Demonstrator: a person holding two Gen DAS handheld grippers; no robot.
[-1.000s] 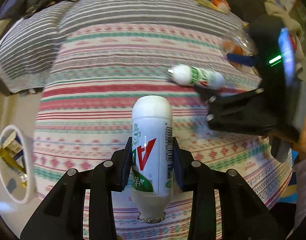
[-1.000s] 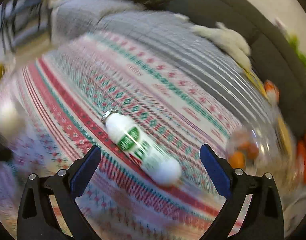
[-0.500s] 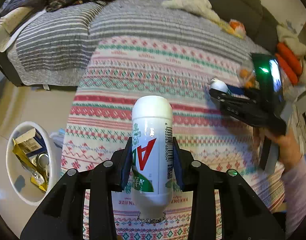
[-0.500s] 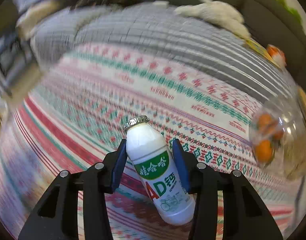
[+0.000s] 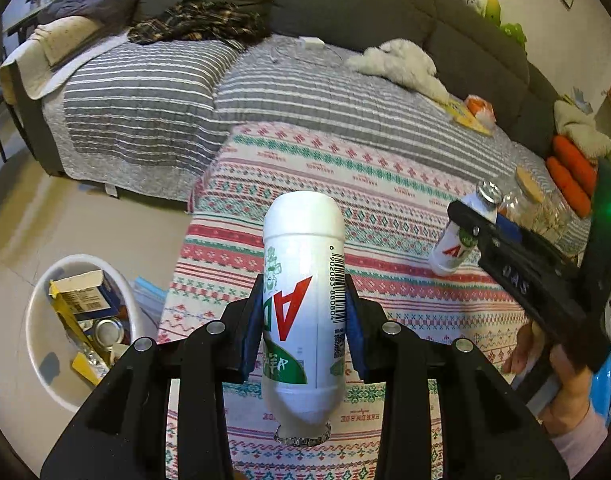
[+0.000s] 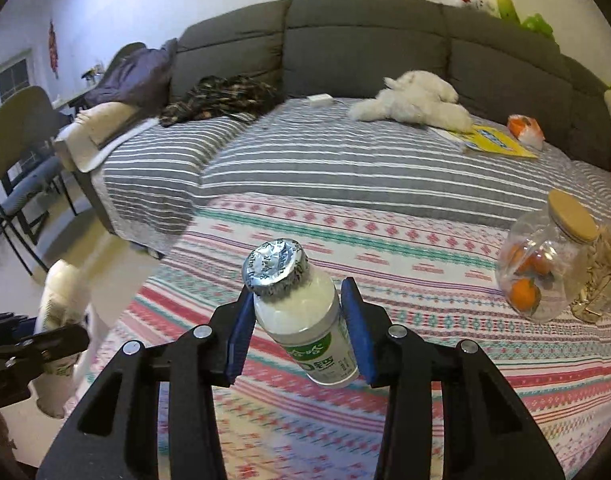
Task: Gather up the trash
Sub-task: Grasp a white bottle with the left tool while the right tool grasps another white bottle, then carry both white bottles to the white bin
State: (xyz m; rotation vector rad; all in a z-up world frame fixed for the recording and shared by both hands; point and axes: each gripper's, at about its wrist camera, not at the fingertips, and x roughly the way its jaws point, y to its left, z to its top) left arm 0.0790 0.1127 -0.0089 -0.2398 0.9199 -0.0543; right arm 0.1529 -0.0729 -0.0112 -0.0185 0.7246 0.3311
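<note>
My left gripper [image 5: 303,332] is shut on a white AD drink bottle [image 5: 303,280], held upside down with its foil cap toward me, above the patterned blanket [image 5: 385,200]. My right gripper [image 6: 295,332] is shut on a second white drink bottle [image 6: 305,328], foil cap up, lifted above the blanket [image 6: 425,248]. The right gripper with its bottle [image 5: 457,240] also shows at the right of the left wrist view. A white trash bin [image 5: 37,344] with a box, a can and wrappers stands on the floor at lower left.
A clear jar with oranges and a cork lid [image 6: 545,264] lies on the blanket at right. A white plush toy [image 6: 413,104], a yellow book [image 6: 489,142] and dark clothes [image 6: 217,96] lie on the grey striped sofa bed. A chair [image 6: 21,168] stands at left.
My right gripper closed on the second bottle that lay on the blanket and lifted it upright. Both grippers have pulled back and risen from the blanket; the bin is more in view.
</note>
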